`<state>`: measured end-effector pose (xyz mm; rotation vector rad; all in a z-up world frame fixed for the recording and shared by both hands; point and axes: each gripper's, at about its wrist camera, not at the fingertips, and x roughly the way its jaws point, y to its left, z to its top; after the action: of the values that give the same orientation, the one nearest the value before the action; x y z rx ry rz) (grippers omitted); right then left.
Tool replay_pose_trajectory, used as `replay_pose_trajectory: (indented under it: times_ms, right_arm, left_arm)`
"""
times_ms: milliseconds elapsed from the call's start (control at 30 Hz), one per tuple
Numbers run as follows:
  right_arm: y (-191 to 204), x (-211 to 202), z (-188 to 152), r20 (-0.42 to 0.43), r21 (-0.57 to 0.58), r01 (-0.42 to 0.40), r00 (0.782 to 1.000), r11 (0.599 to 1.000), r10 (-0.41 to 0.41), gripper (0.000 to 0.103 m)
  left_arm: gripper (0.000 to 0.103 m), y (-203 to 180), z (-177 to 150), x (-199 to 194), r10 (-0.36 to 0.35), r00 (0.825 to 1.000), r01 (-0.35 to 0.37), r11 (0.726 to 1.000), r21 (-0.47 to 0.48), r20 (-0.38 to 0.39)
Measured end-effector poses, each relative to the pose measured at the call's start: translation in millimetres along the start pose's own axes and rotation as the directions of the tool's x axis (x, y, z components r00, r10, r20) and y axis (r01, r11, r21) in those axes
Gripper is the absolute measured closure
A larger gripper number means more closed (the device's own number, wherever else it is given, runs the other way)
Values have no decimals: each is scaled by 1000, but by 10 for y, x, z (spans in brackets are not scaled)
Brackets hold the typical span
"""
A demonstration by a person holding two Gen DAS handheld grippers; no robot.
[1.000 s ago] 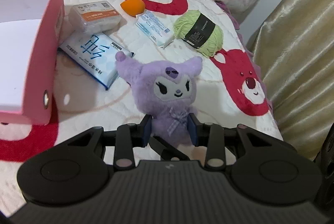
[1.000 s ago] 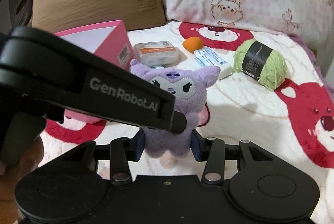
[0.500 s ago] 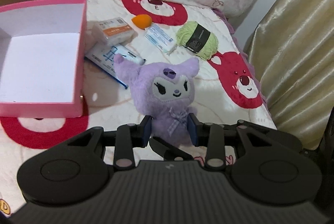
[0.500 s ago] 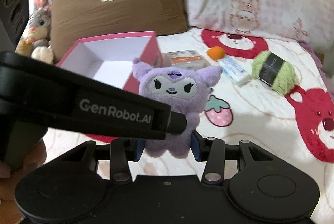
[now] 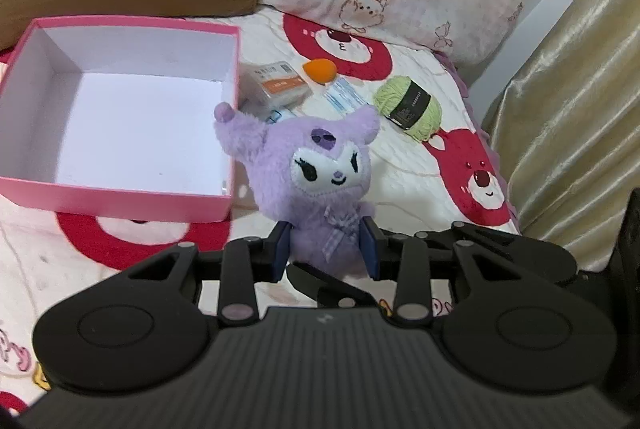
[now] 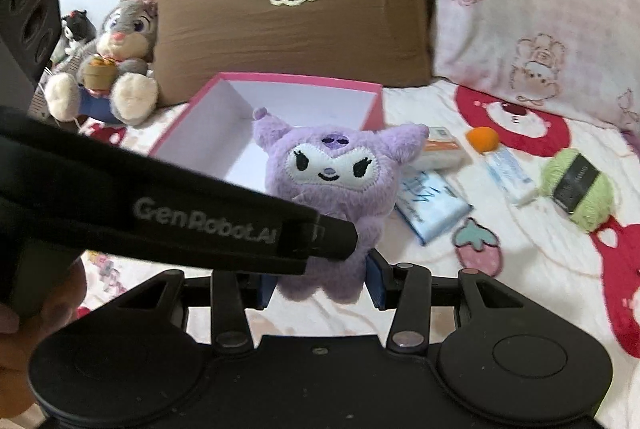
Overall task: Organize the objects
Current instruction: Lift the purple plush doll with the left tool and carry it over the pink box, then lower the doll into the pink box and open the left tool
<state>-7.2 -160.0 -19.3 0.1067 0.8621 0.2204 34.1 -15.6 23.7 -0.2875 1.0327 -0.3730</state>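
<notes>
Both pairs of blue-padded fingers are closed on the fluffy purple plush doll [image 5: 324, 181]: left gripper [image 5: 326, 249] and right gripper [image 6: 320, 281] clamp its lower body, doll upright and held above the bear-print quilt [image 5: 400, 165]. Open pink cardboard box [image 5: 120, 197] is seen at 10 o'clock of the doll; green yarn ball [image 5: 408, 107] at 2 o'clock.

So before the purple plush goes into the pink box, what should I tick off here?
1. Left gripper clamps the purple plush at its lower body: ok.
2. Right gripper clamps the same plush: ok.
3. Pink box open, its inside bare: ok.
4. Plush lifted clear of the bedspread: ok.
5. Plush fully above the box opening: not ok, it sits beside the rim.
6. Grip firmness: cannot tell.
</notes>
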Motion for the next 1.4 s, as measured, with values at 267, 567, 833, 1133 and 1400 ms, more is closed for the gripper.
replay_pose_trajectory:
  times_ms: [267, 567, 833, 1133, 1400]
  right_arm:
    - [271, 107, 305, -31, -18, -90, 995, 996, 90, 54]
    - [643, 409, 704, -86, -144, -137, 988, 980, 126, 54]
    - [772, 920, 994, -112, -154, -170, 982, 973, 154, 54]
    - [704, 1646, 1184, -143, -60, -214, 969, 975, 204, 54]
    - [699, 2246, 1179, -189, -94, -133, 975, 987, 113, 54]
  left_arm:
    - [68, 250, 164, -288, 44, 999, -45, 999, 20, 3]
    - [69, 676, 397, -443, 86, 996, -86, 996, -19, 3]
    - [68, 1126, 710, -259, 145, 989, -144, 986, -87, 3]
    - [68, 1563, 1024, 197, 209, 977, -212, 969, -128, -37]
    - [68, 1954, 1129, 739, 179, 981, -191, 966, -176, -78]
